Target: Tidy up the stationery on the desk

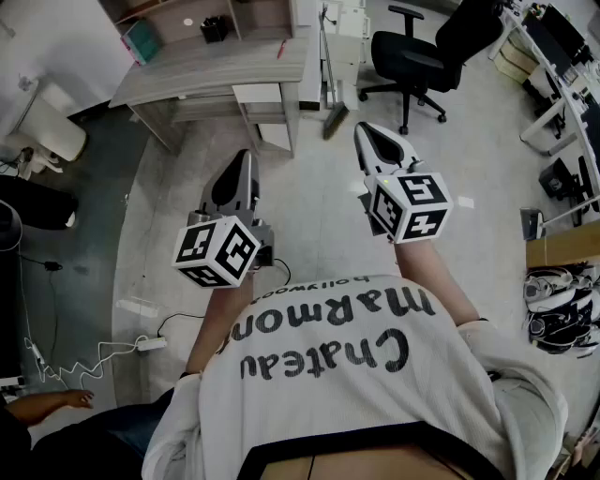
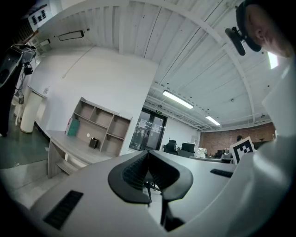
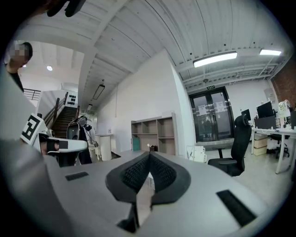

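The fingers (image 2: 132,172) of the left gripper (image 2: 148,152) are closed tip to tip with nothing between them, and the fingers (image 3: 131,173) of the right gripper (image 3: 149,154) are pressed together in the same way, also empty.

Only the head view shows the layout from above. The left gripper (image 1: 247,157) and right gripper (image 1: 364,129) are held out in front of the person over the bare floor (image 1: 309,206), well apart from the grey surface (image 1: 216,66) at the top of the picture. Both forearms reach forward side by side, marker cubes toward the body and finger tips aimed at the surface, with the right one a little further ahead. This view alone catches a red pen (image 1: 280,49) lying near the surface's right end, and a black office chair (image 1: 412,61) off to the right.

The stationery sits on that surface against its open shelf unit (image 1: 234,14): a black pen holder (image 1: 214,28) and a teal item (image 1: 142,40) leaning at the left end.

The gripper views look level across the room instead. The left gripper view has the surface (image 2: 69,144) at left with the pen holder (image 2: 94,142) and teal item (image 2: 72,126) on it, plus glass doors (image 2: 148,132) beyond. The right gripper view shows the shelf unit (image 3: 155,134) straight ahead above its fingers, the office chair (image 3: 238,148) at right, and — seen nowhere else — a staircase (image 3: 64,121) at left.
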